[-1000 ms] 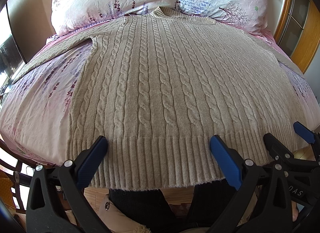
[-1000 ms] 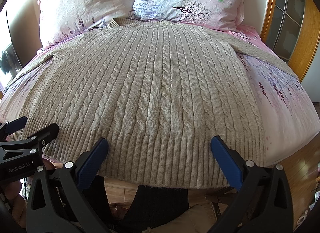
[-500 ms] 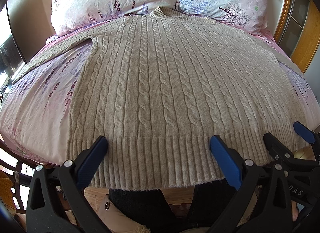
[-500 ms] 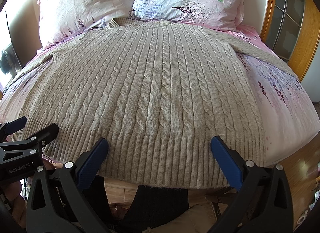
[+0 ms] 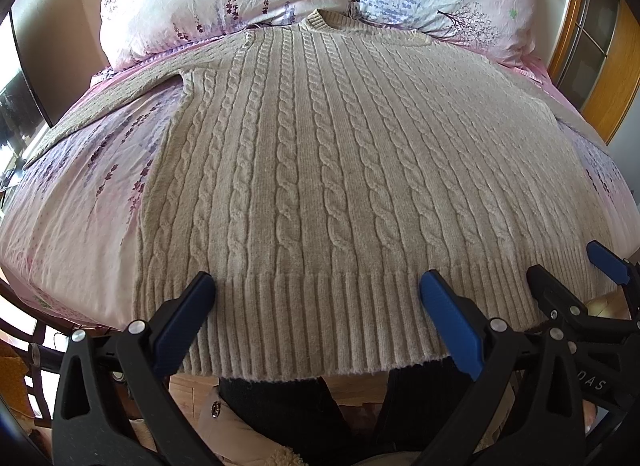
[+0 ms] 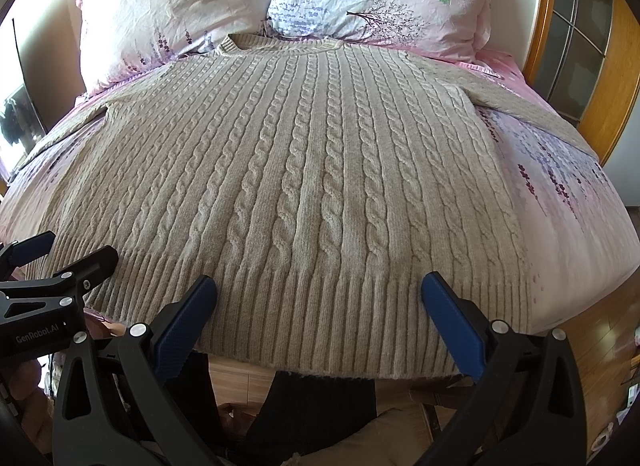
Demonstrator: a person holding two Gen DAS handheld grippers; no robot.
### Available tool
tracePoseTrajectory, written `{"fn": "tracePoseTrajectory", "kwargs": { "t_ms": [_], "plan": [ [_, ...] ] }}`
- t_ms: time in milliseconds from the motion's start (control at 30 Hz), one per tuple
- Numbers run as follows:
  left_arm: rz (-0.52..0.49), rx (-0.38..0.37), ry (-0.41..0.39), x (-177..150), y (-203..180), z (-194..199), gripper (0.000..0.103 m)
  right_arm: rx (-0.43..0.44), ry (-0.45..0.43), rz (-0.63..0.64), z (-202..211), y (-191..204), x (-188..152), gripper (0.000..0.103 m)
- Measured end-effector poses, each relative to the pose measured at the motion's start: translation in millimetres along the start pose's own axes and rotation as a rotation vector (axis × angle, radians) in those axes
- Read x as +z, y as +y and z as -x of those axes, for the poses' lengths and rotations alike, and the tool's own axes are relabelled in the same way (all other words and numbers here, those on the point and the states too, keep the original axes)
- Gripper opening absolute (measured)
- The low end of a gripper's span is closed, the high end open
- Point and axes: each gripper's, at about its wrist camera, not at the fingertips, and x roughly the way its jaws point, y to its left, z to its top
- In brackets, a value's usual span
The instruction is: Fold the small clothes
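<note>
While the beige cable-knit sweater [image 5: 320, 169] lies spread flat, front up, across the bed [image 5: 72, 225], both grippers hang over its ribbed hem [image 5: 312, 322] at the near edge of the mattress. At the far left, the sweater's left sleeve [image 5: 116, 105] runs out diagonally over the pink floral sheet. Next comes the left gripper [image 5: 316, 298], its blue-padded fingers [image 5: 184, 318] spread wide, one tip over the hem near the sweater's left side and the other toward the middle; nothing is pinched between them, and I cannot tell whether the pads touch the knit or float just above it. Further right, the right gripper [image 6: 320, 298] has its fingers [image 6: 452, 326] spread just as wide and grips nothing, its tips over the hem on the sweater's right half. Each gripper shows at the edge of the other's view, so they sit side by side, near each other. At the far right, the other sleeve [image 6: 528, 105] stretches off toward a wooden frame with glass panes [image 6: 576, 37]. Beyond the sweater's collar [image 6: 280, 45], two floral pillows [image 6: 180, 13] lean at the head of the bed. Below the hem, dark trouser legs [image 5: 288, 414] and wooden floor [image 6: 592, 330] show.
</note>
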Motion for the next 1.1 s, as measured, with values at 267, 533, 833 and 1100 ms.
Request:
{"fn": "tracePoseTrajectory", "kwargs": {
  "t_ms": [267,533,833,1100],
  "plan": [
    [-0.023,-0.015,0.014,2,2,0,0.101,0.072,-0.039,0.069,0,-7,1,0.102],
    [-0.084,-0.001,-0.037,25,5,-2,0.101,0.15,-0.052,0.033,-4,-29,23,0.102],
    [-0.092,-0.067,-0.184,104,30,-7,0.101,0.168,-0.061,-0.504,-37,-197,120,0.076],
    [-0.01,-0.241,-0.231,155,53,-36,0.101,0.083,-0.003,-0.996,-92,-333,128,0.047]
  ]
}}
